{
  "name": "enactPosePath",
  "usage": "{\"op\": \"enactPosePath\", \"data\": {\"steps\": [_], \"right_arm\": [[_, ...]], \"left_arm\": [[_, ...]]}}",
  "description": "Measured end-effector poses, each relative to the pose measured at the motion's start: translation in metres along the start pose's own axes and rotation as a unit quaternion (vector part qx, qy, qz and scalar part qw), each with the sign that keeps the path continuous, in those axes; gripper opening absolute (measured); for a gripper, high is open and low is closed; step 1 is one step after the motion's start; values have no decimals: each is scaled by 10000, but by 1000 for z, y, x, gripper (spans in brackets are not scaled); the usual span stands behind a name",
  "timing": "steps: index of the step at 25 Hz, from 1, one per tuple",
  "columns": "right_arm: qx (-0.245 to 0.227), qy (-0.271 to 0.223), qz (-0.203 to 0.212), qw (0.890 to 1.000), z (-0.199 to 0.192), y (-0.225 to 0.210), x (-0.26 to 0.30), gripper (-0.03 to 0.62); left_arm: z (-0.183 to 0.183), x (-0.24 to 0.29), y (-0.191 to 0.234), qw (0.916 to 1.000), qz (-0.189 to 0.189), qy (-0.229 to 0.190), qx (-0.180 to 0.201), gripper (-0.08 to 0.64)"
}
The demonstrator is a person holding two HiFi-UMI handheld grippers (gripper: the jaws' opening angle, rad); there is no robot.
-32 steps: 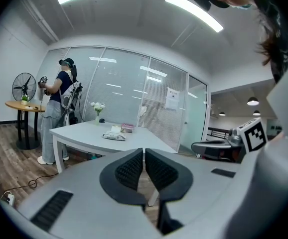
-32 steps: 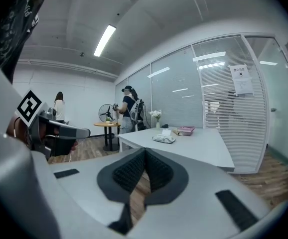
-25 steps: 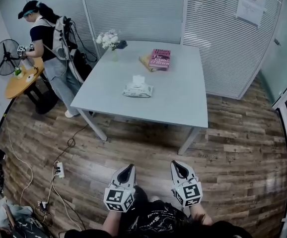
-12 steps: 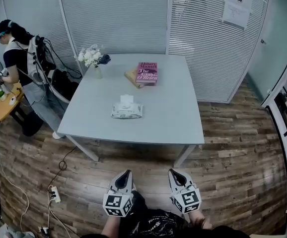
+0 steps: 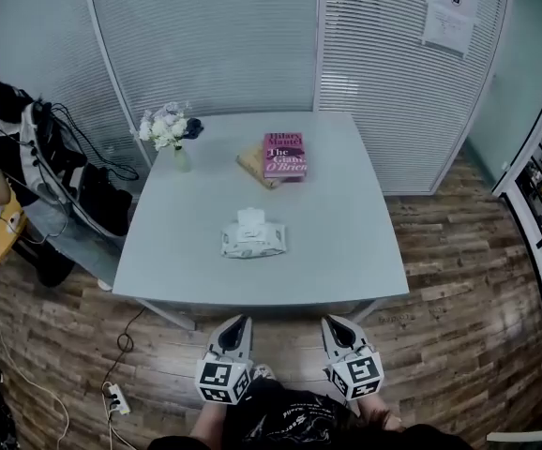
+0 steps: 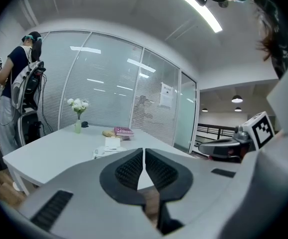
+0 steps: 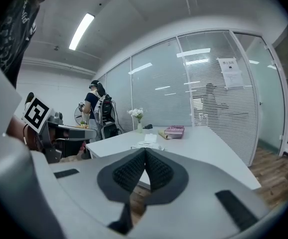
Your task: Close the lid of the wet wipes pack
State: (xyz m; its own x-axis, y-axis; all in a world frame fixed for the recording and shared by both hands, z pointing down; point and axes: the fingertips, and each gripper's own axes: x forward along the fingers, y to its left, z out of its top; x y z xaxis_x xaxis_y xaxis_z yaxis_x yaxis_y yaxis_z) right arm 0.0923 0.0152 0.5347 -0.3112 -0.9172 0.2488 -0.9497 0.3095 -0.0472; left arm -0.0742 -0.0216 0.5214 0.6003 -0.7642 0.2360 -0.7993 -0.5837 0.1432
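The wet wipes pack (image 5: pixel 253 241) lies flat near the middle of the pale grey table (image 5: pixel 346 251), with its white lid (image 5: pixel 250 217) standing open at the far side. Both grippers are held low before my body, short of the table's near edge and well apart from the pack. My left gripper (image 5: pixel 239 321) is shut with nothing in it, and so is my right gripper (image 5: pixel 332 322). The left gripper view has the pack (image 6: pixel 108 149) far beyond the closed tips (image 6: pixel 143 151). In the right gripper view the pack (image 7: pixel 146 144) sits just above the closed tips (image 7: pixel 145 151).
A pink book (image 5: pixel 284 153) on a yellow one lies at the table's far side, with a small vase of white flowers (image 5: pixel 170 129) at the far left corner. A person (image 5: pixel 8 157) stands left of the table. A power strip (image 5: pixel 114 399) and cables lie on the wooden floor.
The table and pack have come nearer and more central in the head view as I moved toward them. The person at left slid to the picture's edge. Both grippers stayed shut.
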Motion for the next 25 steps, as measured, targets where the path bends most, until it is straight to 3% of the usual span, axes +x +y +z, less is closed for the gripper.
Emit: {"op": "enactPosePath", "data": {"steps": [8, 14, 25], "right_arm": [[94, 79, -118, 9999, 8, 8, 69, -2], [330, 183, -53, 9993, 9, -4, 100, -2], [33, 190, 894, 9958, 51, -58, 215, -2]], "left_arm": [[13, 42, 69, 9999, -124, 90, 8, 15], [12, 69, 90, 9995, -131, 265, -71, 15], [37, 143, 121, 9979, 513, 132, -374, 15]]}}
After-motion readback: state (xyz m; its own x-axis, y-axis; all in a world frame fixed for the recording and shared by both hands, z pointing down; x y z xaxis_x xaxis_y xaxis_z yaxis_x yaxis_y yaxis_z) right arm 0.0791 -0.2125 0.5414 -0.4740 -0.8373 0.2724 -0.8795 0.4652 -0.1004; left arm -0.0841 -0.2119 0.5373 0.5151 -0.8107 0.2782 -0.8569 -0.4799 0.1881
